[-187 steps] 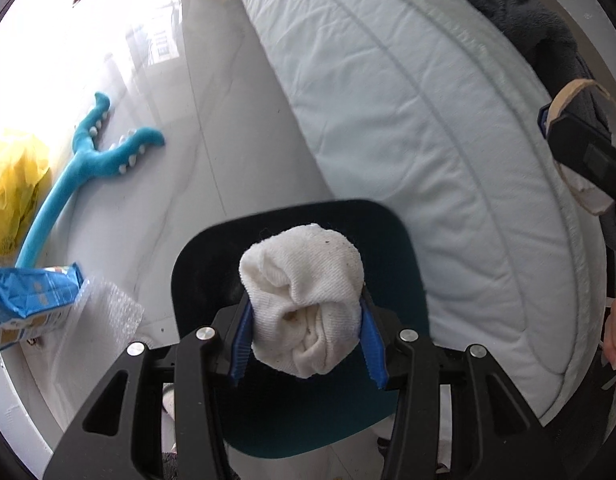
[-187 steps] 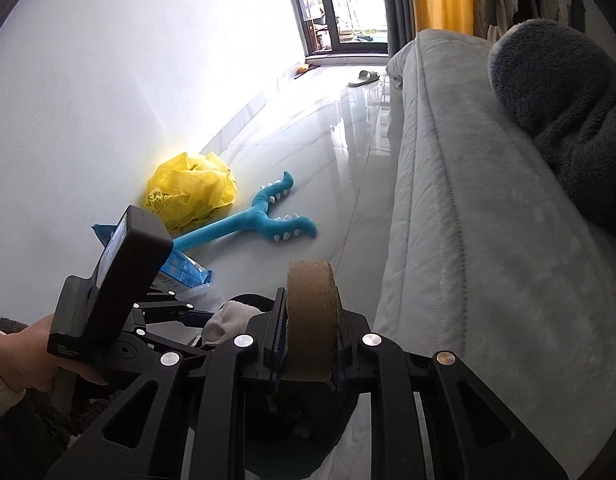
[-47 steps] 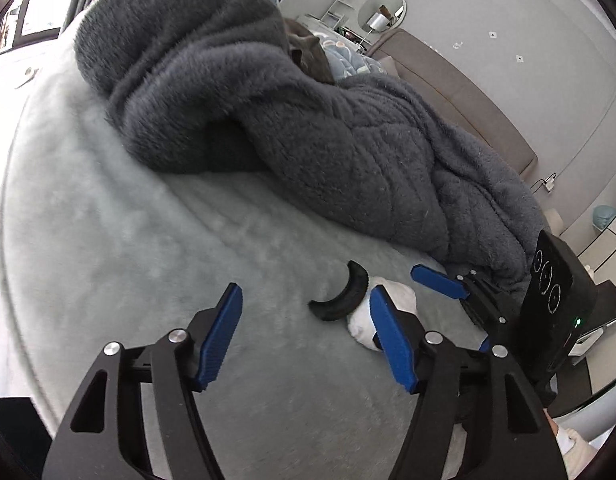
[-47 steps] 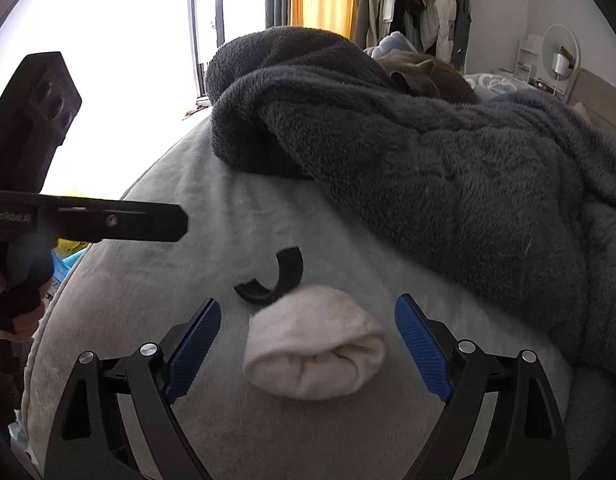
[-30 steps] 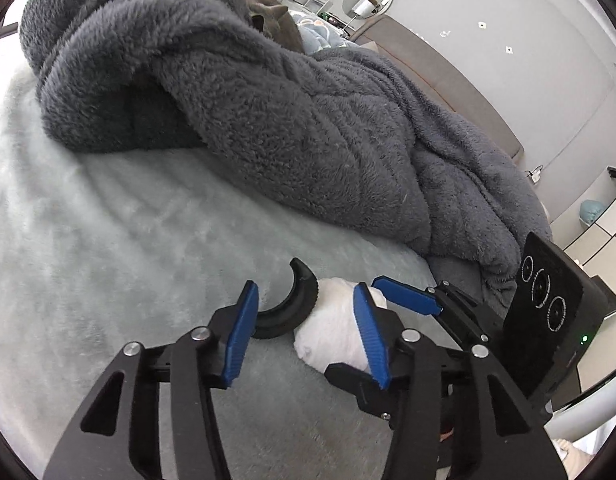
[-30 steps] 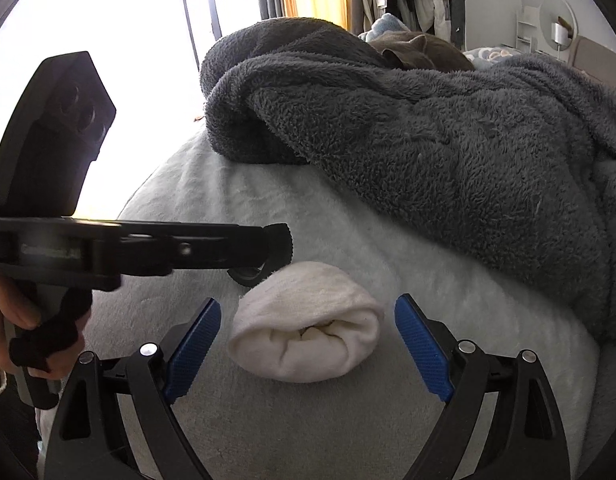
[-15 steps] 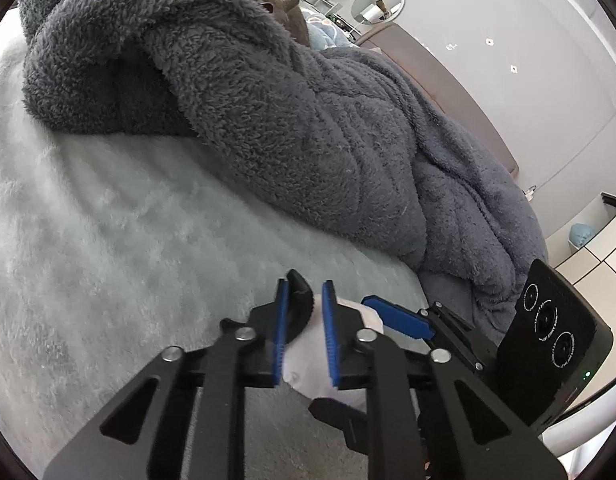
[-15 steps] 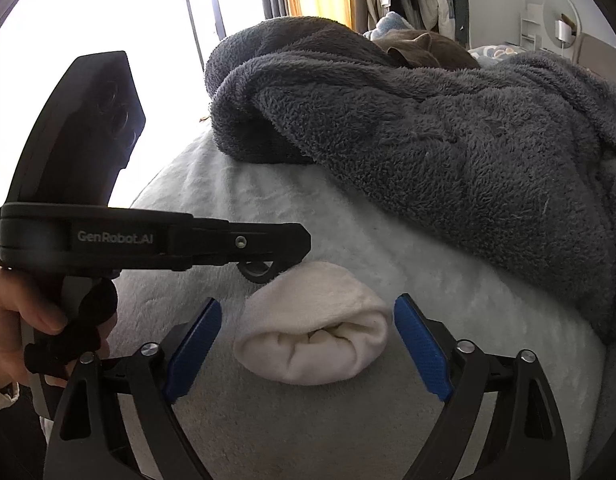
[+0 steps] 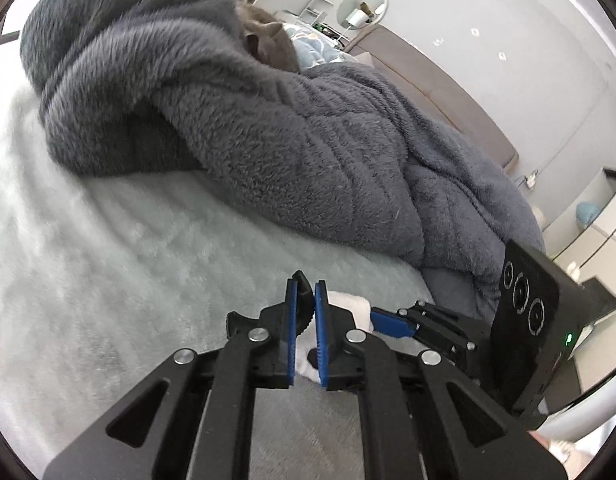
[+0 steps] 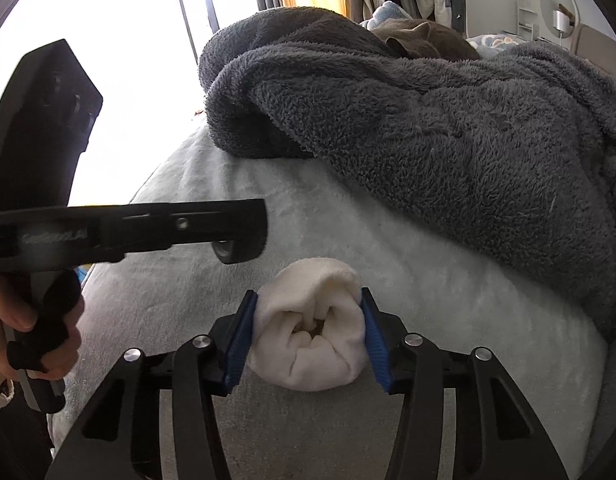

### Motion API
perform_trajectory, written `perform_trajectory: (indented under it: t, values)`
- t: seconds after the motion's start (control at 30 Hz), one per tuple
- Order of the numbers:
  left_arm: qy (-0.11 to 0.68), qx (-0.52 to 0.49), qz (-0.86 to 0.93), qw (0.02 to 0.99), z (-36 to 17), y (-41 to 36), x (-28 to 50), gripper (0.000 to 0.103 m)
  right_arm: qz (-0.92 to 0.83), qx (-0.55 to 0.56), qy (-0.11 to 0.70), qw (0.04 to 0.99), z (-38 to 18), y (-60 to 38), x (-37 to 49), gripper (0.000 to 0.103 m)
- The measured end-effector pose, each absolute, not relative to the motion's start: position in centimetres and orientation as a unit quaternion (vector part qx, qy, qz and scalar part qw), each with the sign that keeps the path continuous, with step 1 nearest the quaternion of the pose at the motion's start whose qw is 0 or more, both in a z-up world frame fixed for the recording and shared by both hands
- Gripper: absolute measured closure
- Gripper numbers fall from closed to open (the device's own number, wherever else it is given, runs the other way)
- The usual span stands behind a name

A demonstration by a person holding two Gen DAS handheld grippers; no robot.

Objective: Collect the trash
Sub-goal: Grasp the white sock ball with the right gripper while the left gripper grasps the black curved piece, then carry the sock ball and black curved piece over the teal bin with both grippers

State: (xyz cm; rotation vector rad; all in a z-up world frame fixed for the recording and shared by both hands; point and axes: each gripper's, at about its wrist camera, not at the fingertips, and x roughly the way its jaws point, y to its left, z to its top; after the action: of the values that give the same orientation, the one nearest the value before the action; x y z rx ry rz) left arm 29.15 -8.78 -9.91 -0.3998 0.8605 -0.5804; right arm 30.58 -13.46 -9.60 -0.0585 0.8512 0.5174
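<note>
Both tools have just closed on their targets on the bed (image 10: 447, 280): the right tool (image 10: 308, 336), spread wide around the rolled white sock (image 10: 311, 344) half a second ago, now pinches it from both sides, while the left tool (image 9: 306, 312) stays pressed onto the small black curved piece (image 9: 304, 286), which seems lifted a little off the bedcover, though its own fingers hide most of it. The grey blanket (image 9: 236, 120) lies just behind. Both items look secured and ready to be carried off to the bin.
</note>
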Motion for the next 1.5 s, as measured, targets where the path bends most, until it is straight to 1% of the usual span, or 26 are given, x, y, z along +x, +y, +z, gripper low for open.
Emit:
perform_trajectory:
  t: [0.23, 0.53, 0.83, 0.9, 1.07, 1.5]
  values:
    - [0.396, -0.144, -0.261, 0.869, -8.6, -8.0, 27.5, 0.094, 0.235, -0.022, 0.406, 0.883, -8.9, -13.3, 30.4, 0.053]
    - [0.377, -0.084, -0.235, 0.892, -7.3, -5.7, 24.4, 0.094, 0.209, 0.012, 0.402, 0.892, -7.5, -12.2, 29.0, 0.053]
    - [0.363, -0.053, -0.213, 0.906, -6.4, -2.7, 20.6, 0.094, 0.196, 0.042, 0.397, 0.896, -6.8, -10.5, 26.9, 0.053]
    - [0.369, -0.062, -0.211, 0.903, -6.7, -1.7, 19.7, 0.094, 0.198, 0.048, 0.393, 0.897, -6.6, -10.0, 26.4, 0.053]
    - [0.376, -0.051, -0.193, 0.905, -7.5, 0.5, 17.6, 0.094, 0.211, 0.065, 0.374, 0.901, -5.7, -8.0, 24.4, 0.053]
    - [0.412, -0.092, -0.106, 0.9, -10.3, 8.9, 12.6, 0.094, 0.255, 0.054, 0.357, 0.897, -4.6, -0.7, 19.9, 0.053]
